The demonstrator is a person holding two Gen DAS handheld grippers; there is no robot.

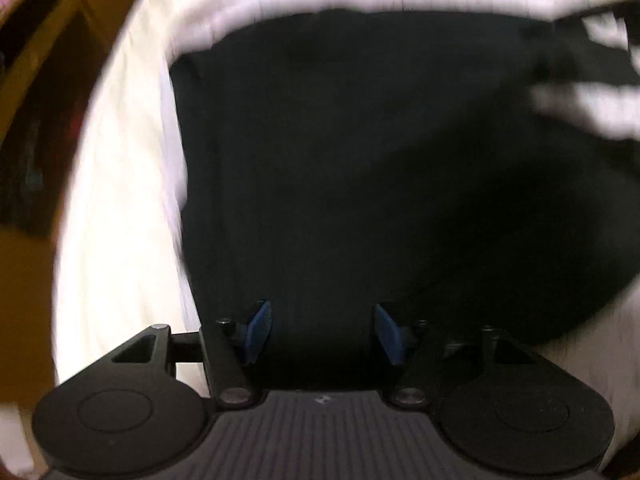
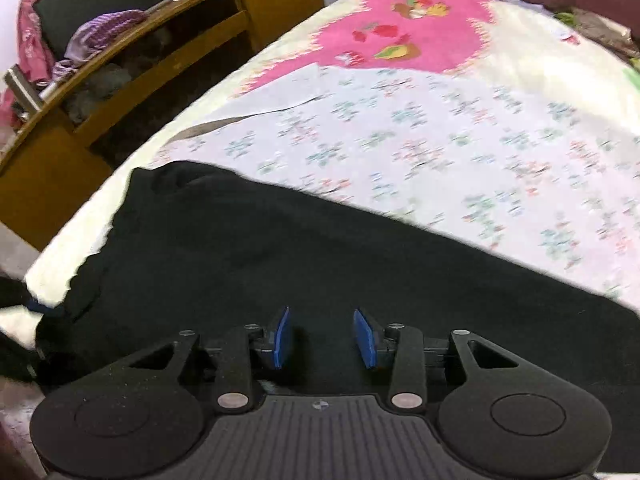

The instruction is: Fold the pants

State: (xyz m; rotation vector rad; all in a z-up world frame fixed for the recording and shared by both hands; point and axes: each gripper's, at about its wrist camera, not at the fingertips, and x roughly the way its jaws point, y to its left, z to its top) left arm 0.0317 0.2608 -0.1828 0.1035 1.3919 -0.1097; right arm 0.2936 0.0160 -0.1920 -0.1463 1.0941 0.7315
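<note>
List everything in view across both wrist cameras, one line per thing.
pants: one, black with white stripes showing in the left wrist view, spread on the bed under both grippers
bedsheet: one, white floral with a pink patch, covering the bed
wooden shelf unit: one, brown, left of the bed
clothes on shelf: several, purple and pink, piled on top of the unit
left gripper: one, black with blue pads, jaws open over the pants
right gripper: one, black with blue pads, jaws open over the pants
</note>
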